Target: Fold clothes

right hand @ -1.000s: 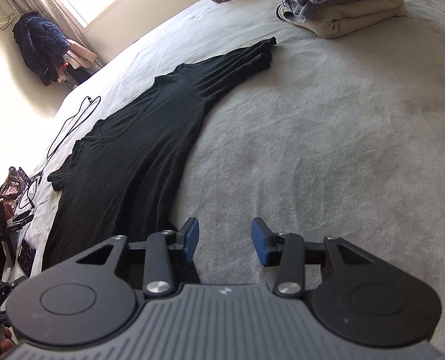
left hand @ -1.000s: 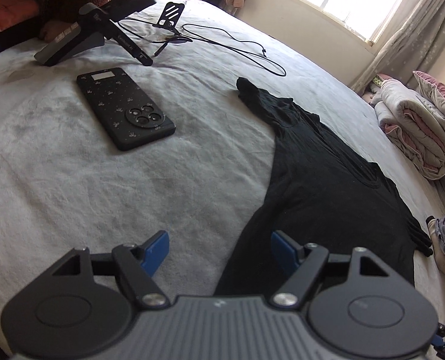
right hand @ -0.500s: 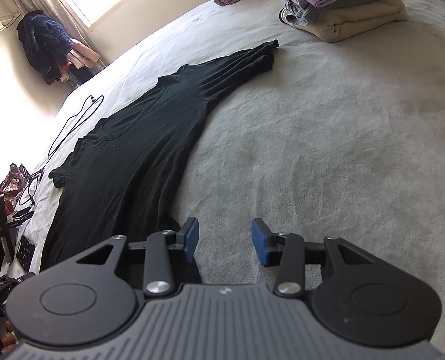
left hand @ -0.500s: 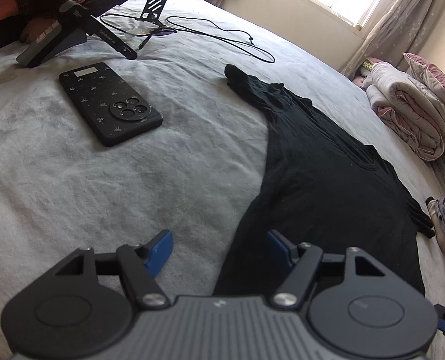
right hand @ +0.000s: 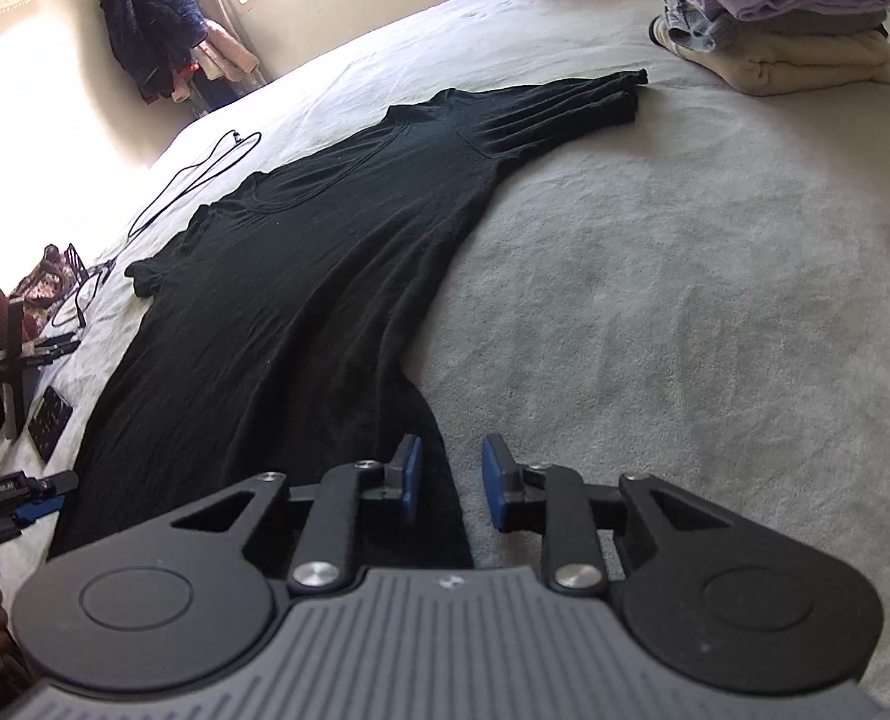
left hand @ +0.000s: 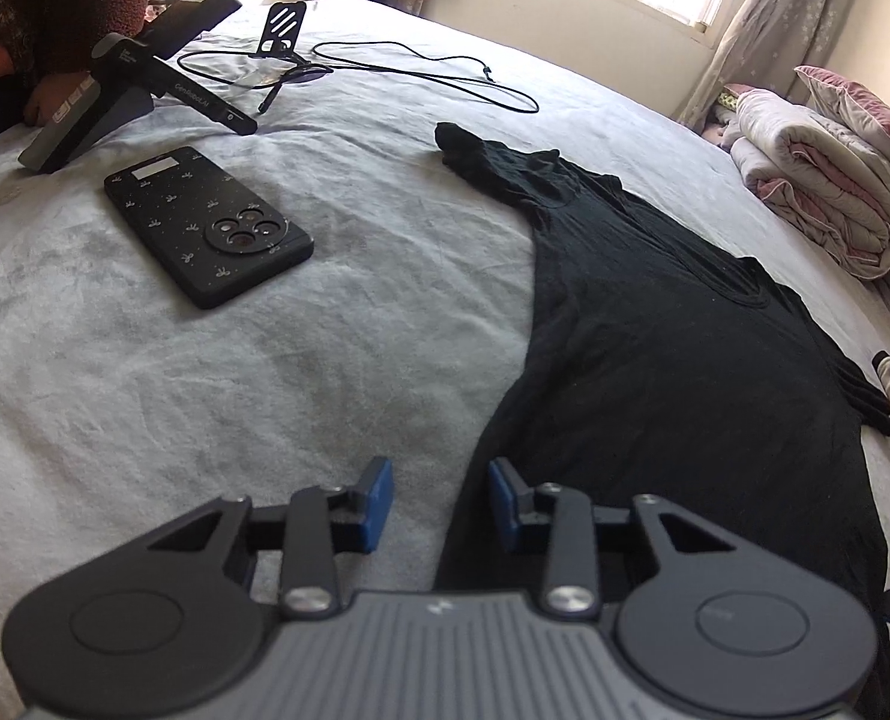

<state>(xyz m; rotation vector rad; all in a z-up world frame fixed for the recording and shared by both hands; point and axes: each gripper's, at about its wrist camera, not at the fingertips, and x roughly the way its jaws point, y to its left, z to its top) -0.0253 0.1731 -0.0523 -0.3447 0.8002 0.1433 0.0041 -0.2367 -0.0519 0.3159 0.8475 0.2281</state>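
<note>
**Both grippers closing at the shirt's hem corners**

The left gripper (left hand: 438, 498) is closing, its blue pads still apart, the black T-shirt (left hand: 673, 360) edge running between them on the grey bedspread (left hand: 234, 372). The right gripper (right hand: 451, 480) is closing likewise, gapped over the opposite hem corner. Beyond the left jaws lies a phone (left hand: 207, 225); beyond the right, folded clothes (right hand: 769, 18).
</note>
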